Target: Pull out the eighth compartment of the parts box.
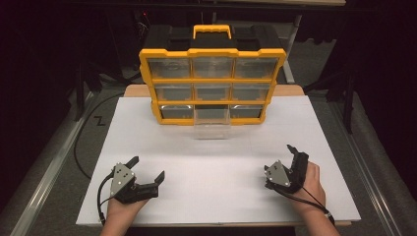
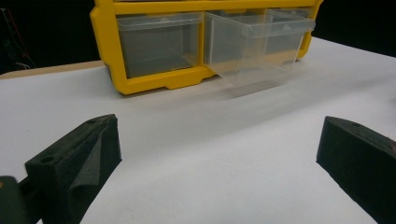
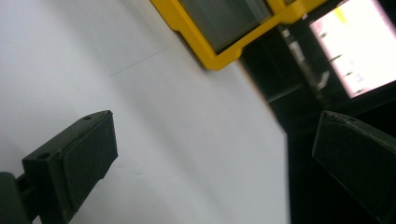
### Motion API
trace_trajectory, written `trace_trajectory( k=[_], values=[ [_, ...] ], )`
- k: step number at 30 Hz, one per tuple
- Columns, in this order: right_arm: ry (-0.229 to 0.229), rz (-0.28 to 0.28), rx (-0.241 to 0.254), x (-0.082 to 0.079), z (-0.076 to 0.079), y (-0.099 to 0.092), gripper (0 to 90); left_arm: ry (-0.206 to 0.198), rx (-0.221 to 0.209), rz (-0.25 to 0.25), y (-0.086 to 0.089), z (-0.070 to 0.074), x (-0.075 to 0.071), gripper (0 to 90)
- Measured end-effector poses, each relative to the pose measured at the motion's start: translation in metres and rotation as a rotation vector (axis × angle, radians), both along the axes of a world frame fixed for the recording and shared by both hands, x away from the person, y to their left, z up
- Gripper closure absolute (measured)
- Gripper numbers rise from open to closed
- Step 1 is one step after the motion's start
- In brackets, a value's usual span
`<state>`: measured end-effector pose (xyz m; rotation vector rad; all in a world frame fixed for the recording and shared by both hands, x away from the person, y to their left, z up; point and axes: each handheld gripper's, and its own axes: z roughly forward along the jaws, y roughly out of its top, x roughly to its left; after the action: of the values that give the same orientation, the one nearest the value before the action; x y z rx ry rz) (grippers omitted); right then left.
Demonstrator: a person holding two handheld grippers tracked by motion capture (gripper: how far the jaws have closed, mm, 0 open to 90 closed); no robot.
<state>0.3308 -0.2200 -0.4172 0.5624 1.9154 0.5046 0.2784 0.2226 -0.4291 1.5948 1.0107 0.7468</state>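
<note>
Left gripper (image 1: 149,168) jaws apart, right gripper (image 1: 290,156) likewise, clear drawer (image 1: 212,122) pulled out

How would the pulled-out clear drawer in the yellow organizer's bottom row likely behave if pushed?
The clear drawer looks thin-walled and empty, so probably light and slightly flexible. It sits partly inside the yellow organizer, so a straight push should slide it in; an off-centre push might jam it.

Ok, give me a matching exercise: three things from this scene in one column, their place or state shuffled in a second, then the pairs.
Things:
1. middle bottom drawer
2. left gripper
3. handle

Place or state:
A. yellow, on top of the organizer
B. pulled out, clear
C. open over the white board, near edge

Pairs: 1-B, 2-C, 3-A
</note>
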Motion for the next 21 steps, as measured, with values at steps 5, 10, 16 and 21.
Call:
trace_trajectory(
  k=[5, 10, 16, 21],
  values=[
    [0.108, -0.022, 0.253, 0.001, 0.002, -0.013, 1.1, 0.002, 0.004, -0.009, -0.001, 0.000, 0.000, 0.4],
    [0.193, -0.059, 0.522, 0.003, 0.002, -0.028, 1.2, 0.001, 0.000, -0.011, 0.000, 0.001, -0.001, 0.4],
    [0.224, -0.062, 0.767, -0.001, 0.004, -0.039, 2.8, 0.004, 0.000, -0.013, 0.000, 0.001, -0.001, 0.5],
    [0.212, -0.044, 0.917, 0.000, 0.003, -0.042, 2.3, 0.008, -0.003, -0.012, 0.000, 0.001, 0.000, 0.5]
  ],
)
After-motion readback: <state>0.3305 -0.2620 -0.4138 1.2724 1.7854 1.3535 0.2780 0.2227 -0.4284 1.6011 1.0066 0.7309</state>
